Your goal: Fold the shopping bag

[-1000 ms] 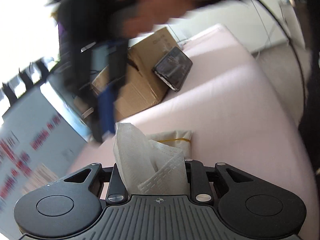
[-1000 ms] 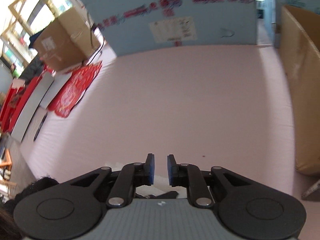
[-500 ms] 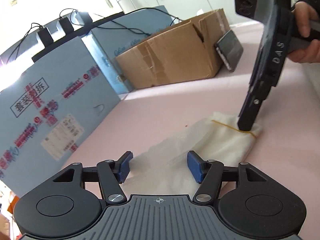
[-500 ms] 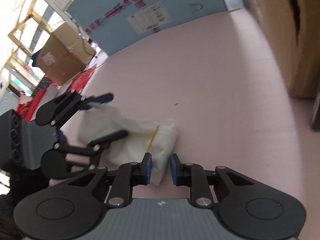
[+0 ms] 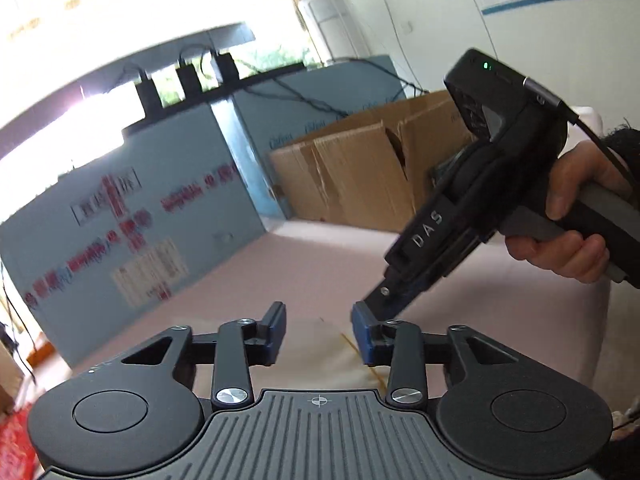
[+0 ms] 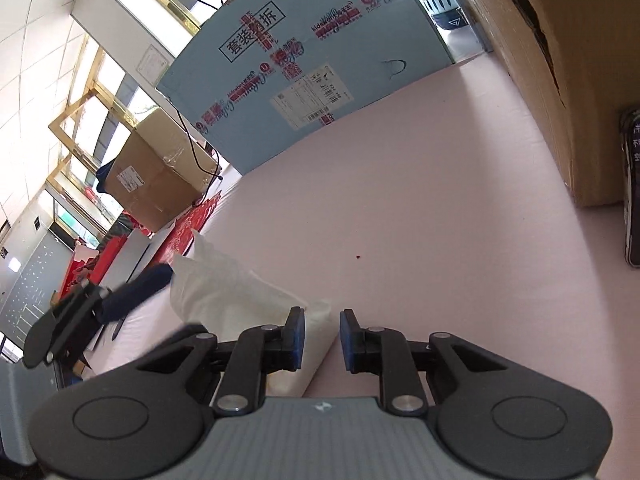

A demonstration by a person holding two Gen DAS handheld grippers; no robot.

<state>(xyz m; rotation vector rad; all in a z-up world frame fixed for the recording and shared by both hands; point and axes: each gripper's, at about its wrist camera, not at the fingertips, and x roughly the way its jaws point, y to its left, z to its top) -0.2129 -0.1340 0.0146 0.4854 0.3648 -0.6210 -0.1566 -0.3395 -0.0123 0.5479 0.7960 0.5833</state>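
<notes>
1. Left wrist view: your left gripper sits at 6 o'clock. Its jaws are closing, yet the blue pads stand apart and press on nothing.
2. The shopping bag, cream cloth with a thin yellow line across it, lies flat on the pink surface. It shows through the gap between those pads and just under them.
3. Your right gripper comes in from 3 o'clock, tilted down, with its tip at the bag's far edge, just beside the right-hand pad. From this side you cannot tell how its jaws stand. Your right hand wraps the grey handle.
4. A brown carton stands at 1 o'clock at the back of the surface, and a blue box with red print stands at 10 o'clock.
5. Right wrist view: the right gripper's pads stand a narrow gap apart. A corner of the bag reaches into that gap at 6 o'clock and runs under the left-hand finger. The pads do not pinch it.
6. The bag stretches from that corner towards 9 o'clock, rumpled and raised at its far end. The left gripper's blue finger, blurred, is at that end. Whether it touches the cloth cannot be told.
7. A dark flat object leans by the carton at 3 o'clock.
</notes>
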